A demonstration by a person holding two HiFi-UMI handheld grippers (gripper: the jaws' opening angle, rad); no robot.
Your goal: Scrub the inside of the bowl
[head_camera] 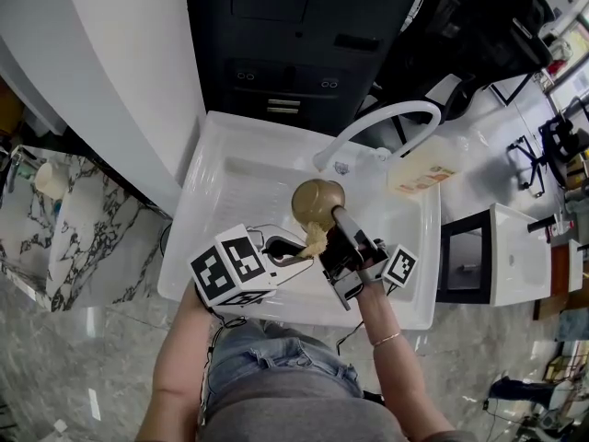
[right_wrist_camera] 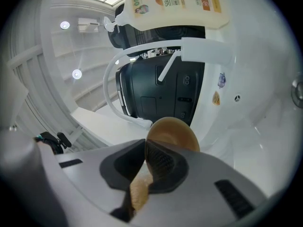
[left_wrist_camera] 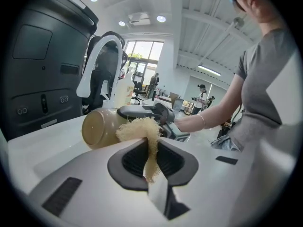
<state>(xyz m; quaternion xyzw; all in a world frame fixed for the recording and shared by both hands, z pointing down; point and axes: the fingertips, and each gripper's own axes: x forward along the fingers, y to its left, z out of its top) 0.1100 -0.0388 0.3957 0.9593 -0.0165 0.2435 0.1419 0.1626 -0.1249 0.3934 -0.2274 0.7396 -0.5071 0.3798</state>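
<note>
A tan bowl [head_camera: 316, 200] hangs tipped on its side over the white sink [head_camera: 221, 201]. My right gripper [head_camera: 337, 219] is shut on its rim; in the right gripper view the bowl [right_wrist_camera: 174, 131] stands up from between the jaws of the right gripper [right_wrist_camera: 146, 159]. My left gripper [head_camera: 299, 252] is shut on a pale fibrous scrubber [head_camera: 315, 239]. In the left gripper view the scrubber [left_wrist_camera: 140, 129] sticks up out of the left gripper [left_wrist_camera: 150, 148] and touches the bowl [left_wrist_camera: 98, 127] beside the right gripper's dark fingers [left_wrist_camera: 142, 111]. The bowl's inside is hidden there.
A white curved faucet [head_camera: 382, 122] arches over the sink's back. A soap bottle [head_camera: 421, 173] lies on the rim behind it. A black cabinet [head_camera: 294, 35] stands beyond the sink, and a white wall [head_camera: 120, 72] closes the left side.
</note>
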